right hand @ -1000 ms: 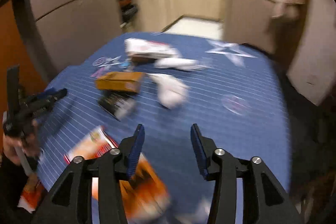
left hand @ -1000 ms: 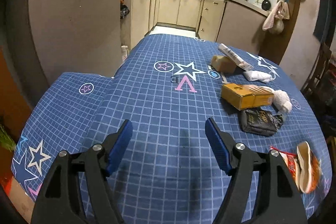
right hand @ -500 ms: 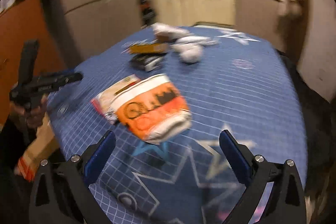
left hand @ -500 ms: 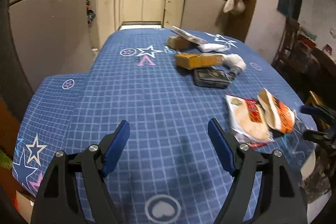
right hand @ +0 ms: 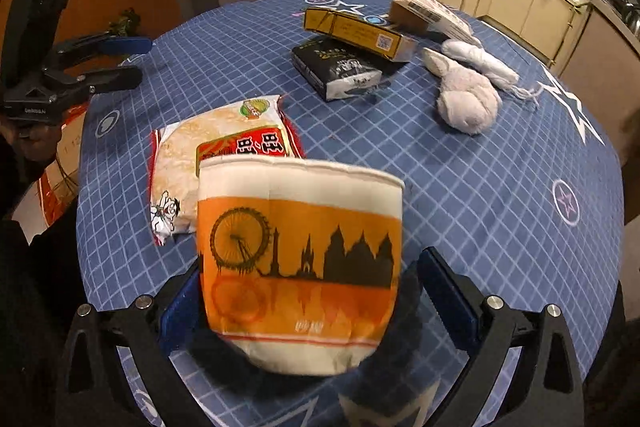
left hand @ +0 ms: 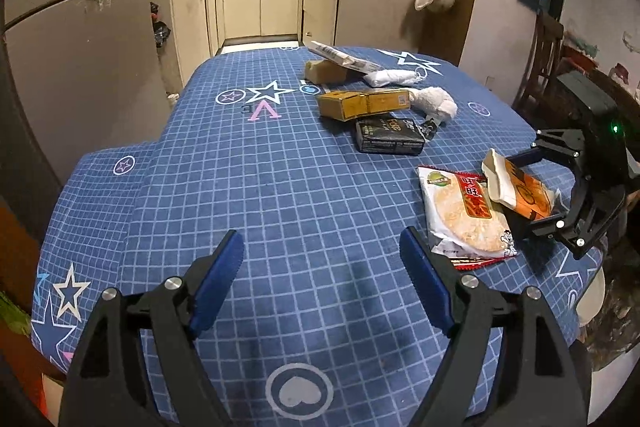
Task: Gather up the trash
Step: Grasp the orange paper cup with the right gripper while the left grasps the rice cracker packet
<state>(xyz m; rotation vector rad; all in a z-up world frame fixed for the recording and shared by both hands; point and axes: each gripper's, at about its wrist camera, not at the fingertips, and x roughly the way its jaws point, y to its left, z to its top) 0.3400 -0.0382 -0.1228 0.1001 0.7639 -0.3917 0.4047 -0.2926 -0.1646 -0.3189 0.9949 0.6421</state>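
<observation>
A crushed orange and white paper cup (right hand: 298, 267) lies on the blue table between the open fingers of my right gripper (right hand: 316, 303); the right pad stands clear of it. It also shows in the left wrist view (left hand: 520, 189), inside the right gripper (left hand: 560, 195). A red and white snack bag (right hand: 224, 159) (left hand: 464, 213) lies beside the cup. Farther off lie a black packet (left hand: 390, 137), a yellow box (left hand: 362, 103), a white rag (left hand: 434, 101) and a white wrapper (left hand: 390, 78). My left gripper (left hand: 322, 277) is open and empty over bare cloth.
The table wears a blue checked cloth (left hand: 260, 187) with stars. A brown box (left hand: 326, 71) under a flat carton (left hand: 344, 57) sits at the far side. A fridge (left hand: 80, 47) stands left, kitchen cabinets (left hand: 260, 7) behind, a chair (left hand: 540, 59) at right.
My right gripper has moved forward around the paper cup, which now sits between its fingers. My left gripper has swung right and pulled back, bringing the right gripper into its view.
</observation>
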